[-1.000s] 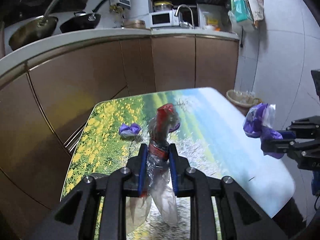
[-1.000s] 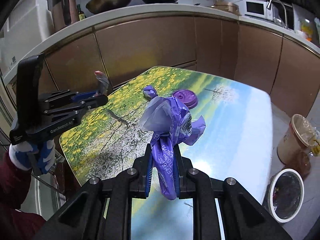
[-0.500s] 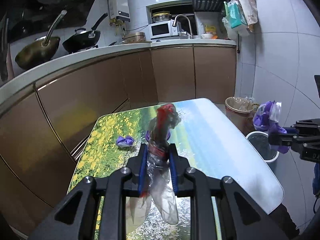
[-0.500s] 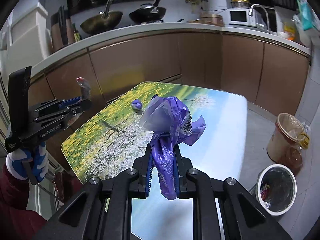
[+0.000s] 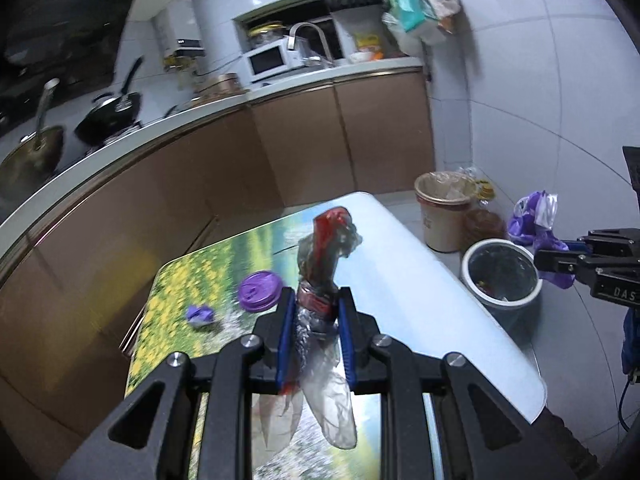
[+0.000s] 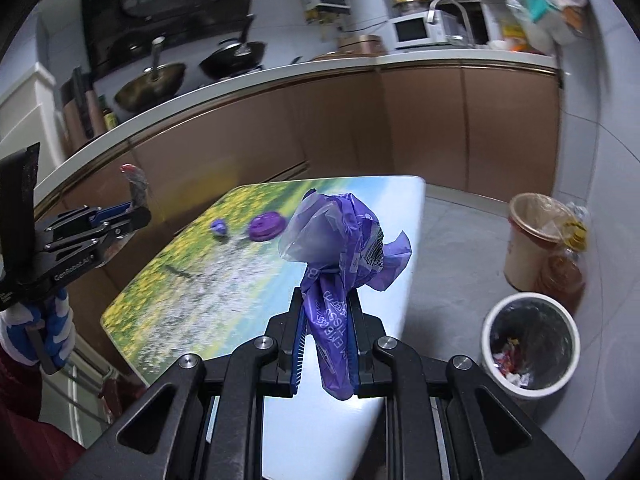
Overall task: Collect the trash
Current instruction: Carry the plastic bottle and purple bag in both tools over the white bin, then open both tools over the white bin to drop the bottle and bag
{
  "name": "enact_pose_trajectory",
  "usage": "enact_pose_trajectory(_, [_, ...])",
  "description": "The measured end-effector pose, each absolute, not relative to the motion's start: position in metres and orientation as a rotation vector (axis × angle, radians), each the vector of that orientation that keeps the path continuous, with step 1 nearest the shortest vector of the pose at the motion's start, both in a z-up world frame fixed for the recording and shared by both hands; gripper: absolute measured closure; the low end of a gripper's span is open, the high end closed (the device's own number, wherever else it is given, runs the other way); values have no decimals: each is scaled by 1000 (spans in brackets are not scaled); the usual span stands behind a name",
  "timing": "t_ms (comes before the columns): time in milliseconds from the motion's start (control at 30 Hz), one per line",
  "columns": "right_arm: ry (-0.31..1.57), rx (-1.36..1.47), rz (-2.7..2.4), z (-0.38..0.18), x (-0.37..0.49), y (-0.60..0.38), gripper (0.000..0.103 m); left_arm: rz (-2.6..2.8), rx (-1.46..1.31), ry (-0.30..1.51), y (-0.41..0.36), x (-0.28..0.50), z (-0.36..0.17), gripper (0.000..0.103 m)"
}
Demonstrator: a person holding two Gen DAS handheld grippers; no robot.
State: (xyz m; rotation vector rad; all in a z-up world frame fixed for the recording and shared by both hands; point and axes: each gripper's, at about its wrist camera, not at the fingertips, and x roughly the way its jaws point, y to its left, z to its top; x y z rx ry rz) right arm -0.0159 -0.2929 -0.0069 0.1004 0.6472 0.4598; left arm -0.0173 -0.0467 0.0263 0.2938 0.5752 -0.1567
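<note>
Table [image 5: 420,320] with lid [image 5: 259,291] and scrap [image 5: 200,315] left on it; bin [image 6: 530,338] on the floor beside. Right gripper [image 6: 326,344] jaws pinch a purple wrapper [image 6: 340,248]; left gripper [image 5: 314,336] jaws pinch a clear wrapper [image 5: 324,256]. Risk: light film, released short of the bin, may drift onto the floor.

Purple wrapper [image 6: 344,248], flower-print table [image 6: 160,280]

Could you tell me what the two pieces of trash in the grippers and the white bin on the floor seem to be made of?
Purple wrapper: thin printed plastic film, crumpled, partly translucent.
Clear wrapper: thin glossy see-through plastic with red print, wrinkled.
White bin: probably smooth rigid plastic, matte white wall, with a dark liner inside.
</note>
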Motion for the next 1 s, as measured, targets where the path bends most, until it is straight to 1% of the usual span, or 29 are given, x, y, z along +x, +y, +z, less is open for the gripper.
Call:
enact_pose_trajectory(133, [658, 146, 398, -24, -8, -326, 86, -232, 320, 615, -84, 9, 19, 83])
enact_pose_trajectory(333, [692, 220, 266, -57, 11, -383, 86, -401, 320, 716, -163, 70, -3, 83])
enact_pose_trajectory(700, [761, 255, 105, -103, 71, -461, 85, -623, 307, 865, -315, 177, -61, 81])
enact_pose_trajectory(1000, [848, 284, 26, -157, 126, -500, 83, -698, 231, 976, -376, 228, -103, 80])
